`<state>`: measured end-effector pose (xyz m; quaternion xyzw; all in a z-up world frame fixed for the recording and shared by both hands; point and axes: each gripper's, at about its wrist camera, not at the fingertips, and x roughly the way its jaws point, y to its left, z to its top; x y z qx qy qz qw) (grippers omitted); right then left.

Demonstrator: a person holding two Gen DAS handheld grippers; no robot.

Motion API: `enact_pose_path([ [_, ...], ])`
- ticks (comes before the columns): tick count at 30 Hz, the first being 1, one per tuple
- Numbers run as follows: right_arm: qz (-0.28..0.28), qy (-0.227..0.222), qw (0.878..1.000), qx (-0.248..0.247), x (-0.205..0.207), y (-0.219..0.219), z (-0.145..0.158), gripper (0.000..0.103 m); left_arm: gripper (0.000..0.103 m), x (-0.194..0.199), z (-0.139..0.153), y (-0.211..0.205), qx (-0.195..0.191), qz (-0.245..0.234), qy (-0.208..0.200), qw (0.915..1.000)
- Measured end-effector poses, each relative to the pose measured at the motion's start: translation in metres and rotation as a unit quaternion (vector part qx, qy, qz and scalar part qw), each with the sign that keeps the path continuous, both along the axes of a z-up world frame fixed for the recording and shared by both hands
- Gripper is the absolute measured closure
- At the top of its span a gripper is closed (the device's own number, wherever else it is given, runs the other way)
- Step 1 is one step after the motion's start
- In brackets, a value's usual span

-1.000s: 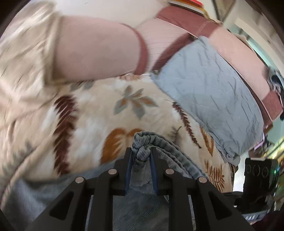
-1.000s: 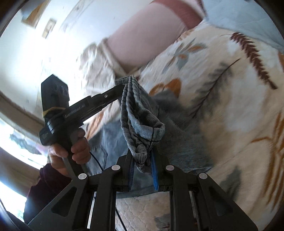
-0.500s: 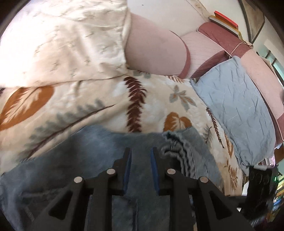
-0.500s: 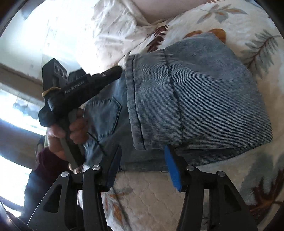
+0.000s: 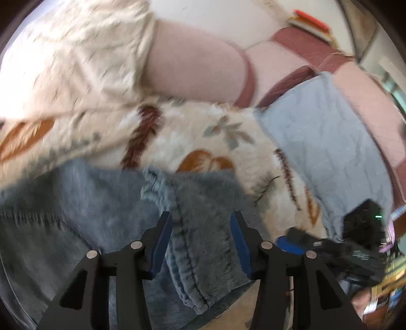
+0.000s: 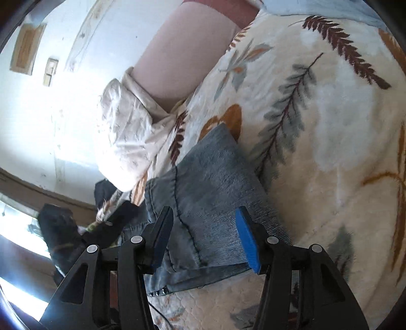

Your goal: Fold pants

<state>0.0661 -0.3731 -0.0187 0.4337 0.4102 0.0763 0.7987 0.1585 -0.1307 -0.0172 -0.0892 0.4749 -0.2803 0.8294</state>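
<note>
Blue corduroy-textured jeans (image 5: 203, 203) lie folded on a cream blanket with a leaf print (image 5: 208, 137). The leg end with its stitched hem (image 5: 162, 193) rests on top of the rest of the pants. My left gripper (image 5: 201, 241) hovers just over that hem; its jaws are opening and the cloth lies below them, not pinched. In the right wrist view the folded leg (image 6: 210, 193) lies flat, and my right gripper (image 6: 205, 238) stands open above its near edge, pads clear of the fabric. The left gripper (image 6: 101, 228) shows dark at the left there.
A blue-grey pillow (image 5: 330, 152) and a pink bolster (image 5: 198, 71) lie at the head of the bed, with a cream pillow (image 6: 127, 132) beside them. Books (image 5: 312, 22) sit on the headboard. A bright window (image 6: 15, 228) is at the bed's left side.
A second ago both grippers were shut on the raised hem of the jeans leg. Both have let go and opened, and the leg now lies flat, folded over the pants.
</note>
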Motion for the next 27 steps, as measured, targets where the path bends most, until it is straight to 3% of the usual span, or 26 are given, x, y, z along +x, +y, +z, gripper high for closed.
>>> enact_pose_path([
  [4,0.008,-0.006,1.000,0.004,-0.002,0.001,0.000,0.052,0.053,-0.010,-0.030,0.014,-0.038,0.035,0.072,0.9961],
  [7,0.007,-0.006,1.000,0.006,-0.003,-0.001,0.004,0.052,0.038,-0.028,-0.040,0.013,-0.058,0.036,0.091,0.9935],
  [10,0.004,-0.004,1.000,0.013,-0.001,-0.001,0.002,0.052,0.037,-0.037,-0.048,0.003,-0.058,0.025,0.102,0.9928],
  [13,0.009,-0.003,1.000,0.006,0.000,0.004,0.002,0.052,0.048,-0.041,-0.053,-0.005,-0.038,0.027,0.096,0.9943],
  [15,0.015,-0.001,1.000,-0.001,0.002,0.007,0.002,0.052,0.098,-0.041,-0.054,-0.004,-0.036,0.031,0.100,0.9939],
  [17,0.016,-0.001,1.000,-0.009,0.002,0.008,0.003,0.052,0.097,-0.039,-0.058,0.005,-0.078,0.041,0.140,0.9863],
  [20,0.010,-0.005,1.000,-0.013,0.003,0.006,0.005,0.052,0.097,-0.046,-0.039,0.007,-0.106,0.036,0.135,0.9845],
  [22,0.006,-0.008,1.000,-0.022,0.004,0.005,0.007,0.052,0.097,-0.050,-0.031,0.017,-0.149,0.042,0.147,0.9769],
  [23,0.004,-0.010,1.000,-0.026,0.004,0.005,0.007,0.052,0.096,-0.051,-0.030,0.022,-0.149,0.053,0.142,0.9773],
  [25,0.005,-0.010,1.000,-0.029,0.007,0.008,0.007,0.052,0.096,-0.050,-0.041,0.024,-0.104,0.057,0.142,0.9827],
  [27,0.011,-0.008,0.999,-0.031,0.010,0.012,0.005,0.052,0.096,-0.050,-0.064,0.033,-0.107,0.070,0.185,0.9745],
])
